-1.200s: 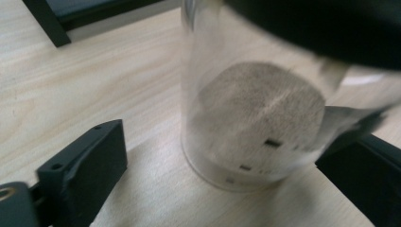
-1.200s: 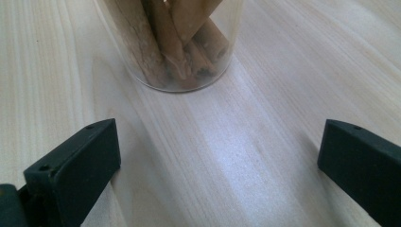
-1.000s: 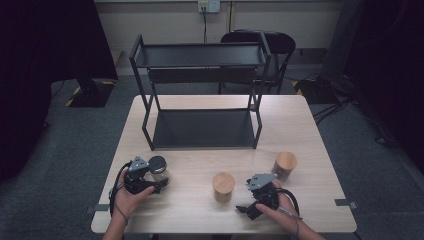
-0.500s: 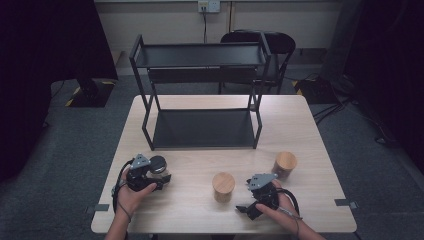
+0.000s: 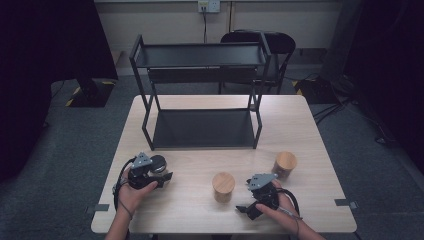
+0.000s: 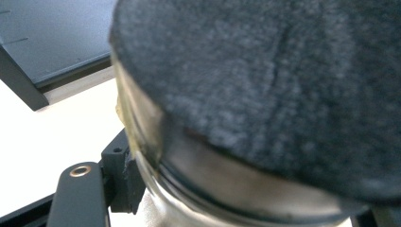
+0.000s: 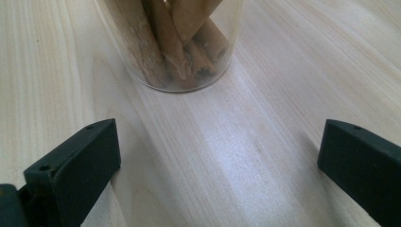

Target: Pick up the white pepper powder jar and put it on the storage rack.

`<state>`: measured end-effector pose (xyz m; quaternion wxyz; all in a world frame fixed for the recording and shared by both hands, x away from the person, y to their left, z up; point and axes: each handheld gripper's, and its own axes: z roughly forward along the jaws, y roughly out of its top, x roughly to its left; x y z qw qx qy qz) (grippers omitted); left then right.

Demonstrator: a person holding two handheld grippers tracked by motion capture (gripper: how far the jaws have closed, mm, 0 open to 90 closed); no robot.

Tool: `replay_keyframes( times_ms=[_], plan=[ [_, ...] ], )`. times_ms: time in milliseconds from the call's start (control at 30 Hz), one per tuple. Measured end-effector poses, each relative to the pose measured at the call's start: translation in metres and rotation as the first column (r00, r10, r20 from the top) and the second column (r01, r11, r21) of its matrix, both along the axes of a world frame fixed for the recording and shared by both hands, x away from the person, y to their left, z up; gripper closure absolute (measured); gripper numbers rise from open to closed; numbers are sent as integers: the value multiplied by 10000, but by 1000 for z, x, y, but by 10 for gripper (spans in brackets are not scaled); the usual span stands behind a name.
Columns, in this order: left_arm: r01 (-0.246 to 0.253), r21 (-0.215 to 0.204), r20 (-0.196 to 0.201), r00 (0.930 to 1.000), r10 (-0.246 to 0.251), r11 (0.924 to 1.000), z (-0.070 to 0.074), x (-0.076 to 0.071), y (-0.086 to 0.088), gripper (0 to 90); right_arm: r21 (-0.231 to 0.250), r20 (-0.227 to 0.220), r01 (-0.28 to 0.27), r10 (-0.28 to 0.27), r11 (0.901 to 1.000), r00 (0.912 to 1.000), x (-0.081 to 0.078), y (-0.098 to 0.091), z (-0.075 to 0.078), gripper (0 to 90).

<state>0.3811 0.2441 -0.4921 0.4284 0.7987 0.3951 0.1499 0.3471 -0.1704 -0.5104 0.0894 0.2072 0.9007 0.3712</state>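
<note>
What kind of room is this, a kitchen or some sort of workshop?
Probably a lab or recording room, not a kitchen: a light wooden table stands on grey carpet, bearing a black two-tier metal shelf rack, with dark curtains at the sides, cables on the floor and a wall socket behind.

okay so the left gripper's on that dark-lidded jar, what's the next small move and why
Probably lift the dark-lidded jar straight up a little with the left gripper. Its jaws have just been closing, and the left gripper view shows the jar's glass wall against a jaw pad, so it looks gripped. The black shelf stands just behind, a likely place for it. The right gripper waits open.
</note>
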Motion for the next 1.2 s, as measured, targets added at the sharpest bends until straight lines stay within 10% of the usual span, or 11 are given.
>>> replay_keyframes(
  times_ms=[1200],
  plan=[
    [20,245,-212,9998,-15,9997,10,17,-14,301,-1,5,0,0,10000,10000,0,0,0,0]
  ],
)
